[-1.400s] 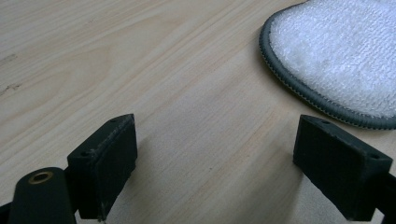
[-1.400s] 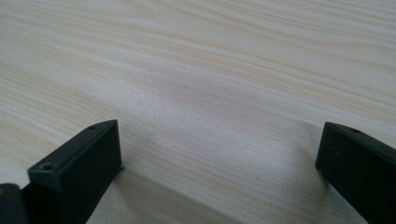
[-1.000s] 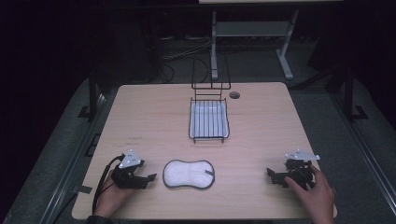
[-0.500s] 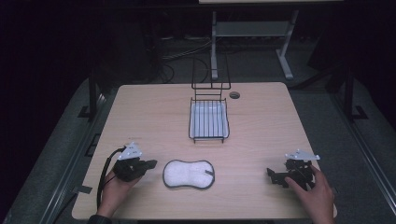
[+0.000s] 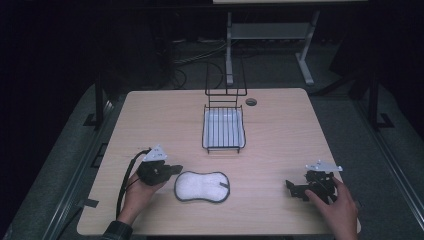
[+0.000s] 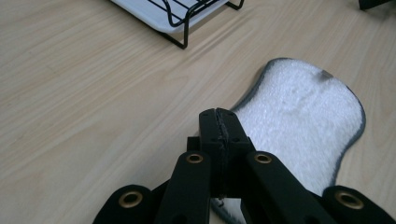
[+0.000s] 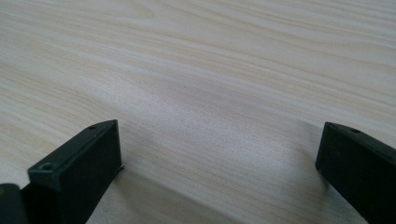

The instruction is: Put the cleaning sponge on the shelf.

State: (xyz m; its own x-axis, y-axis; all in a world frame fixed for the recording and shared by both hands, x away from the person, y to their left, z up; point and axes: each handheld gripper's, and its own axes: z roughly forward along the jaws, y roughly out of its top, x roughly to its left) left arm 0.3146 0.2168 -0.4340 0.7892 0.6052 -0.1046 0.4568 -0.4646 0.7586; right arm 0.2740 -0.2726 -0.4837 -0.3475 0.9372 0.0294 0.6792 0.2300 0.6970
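A pale wooden table [image 5: 280, 135] held a black wire rack with a white tray [image 5: 223, 128]. A white fluffy peanut-shaped pad with dark edging [image 5: 202, 186] lay near the front. The left gripper [image 5: 172, 169], jaws pressed together, touched the pad's edge; the right gripper [image 5: 291, 187] rested with jaws wide apart.

Light wooden table [image 5: 280, 145] with rounded corners under both tongs, round cable hole [image 5: 251, 102] near its far edge, grey carpeted floor [image 5: 345, 120] all around. Beyond the far edge, well away from the tongs — white metal legs of a second desk [image 5: 305, 67] and loose dark cables [image 5: 187, 60]. Dim everywhere past that, nearly black.
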